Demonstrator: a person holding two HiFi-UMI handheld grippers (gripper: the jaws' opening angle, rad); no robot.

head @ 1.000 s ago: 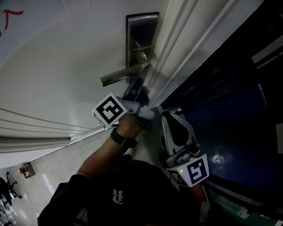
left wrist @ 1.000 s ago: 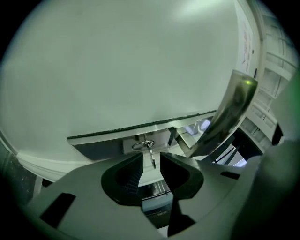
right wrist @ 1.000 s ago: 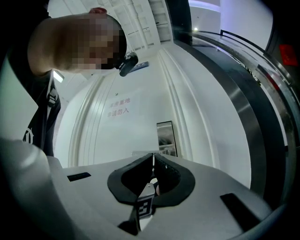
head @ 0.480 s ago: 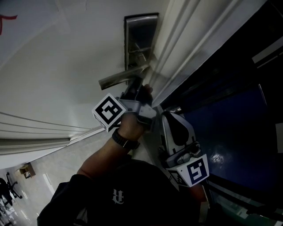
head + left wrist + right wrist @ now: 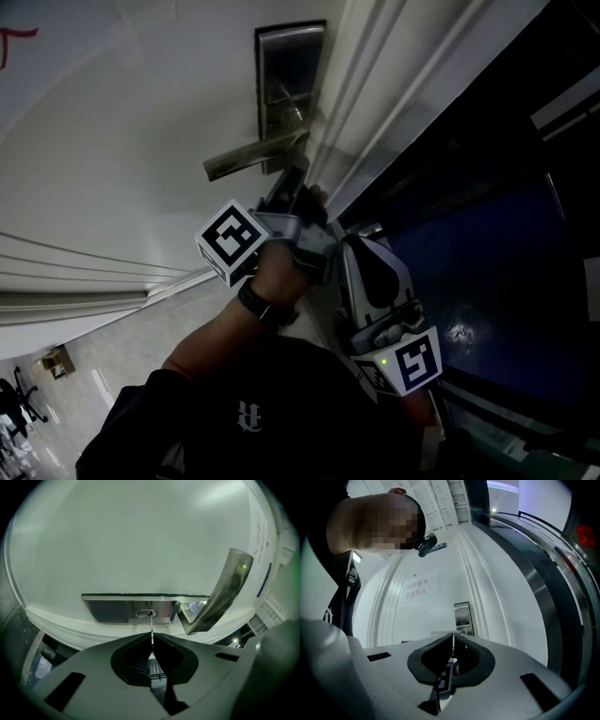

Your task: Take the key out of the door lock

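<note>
A steel lock plate (image 5: 291, 66) with a lever handle (image 5: 248, 159) sits on the white door. In the left gripper view a thin key (image 5: 151, 627) runs from the keyhole (image 5: 147, 614) in the lock plate (image 5: 112, 609) down into my left gripper (image 5: 152, 644), which is shut on it. The key's tip meets the keyhole; how deep it sits I cannot tell. The lever handle (image 5: 225, 592) juts out to the right of the key. My left gripper (image 5: 289, 183) is just below the plate. My right gripper (image 5: 354, 242) hangs lower and to the right, shut and holding nothing (image 5: 453, 641).
White door-frame mouldings (image 5: 375, 94) run diagonally beside the lock, with a dark glass panel (image 5: 487, 234) to their right. A person's wrist with a watch (image 5: 258, 305) holds the left gripper. A sign with red print (image 5: 417, 588) is on the door above the lock plate (image 5: 462, 616).
The left gripper, with the key in it, has drawn back slightly from the lock plate. The right gripper has stayed in place.
</note>
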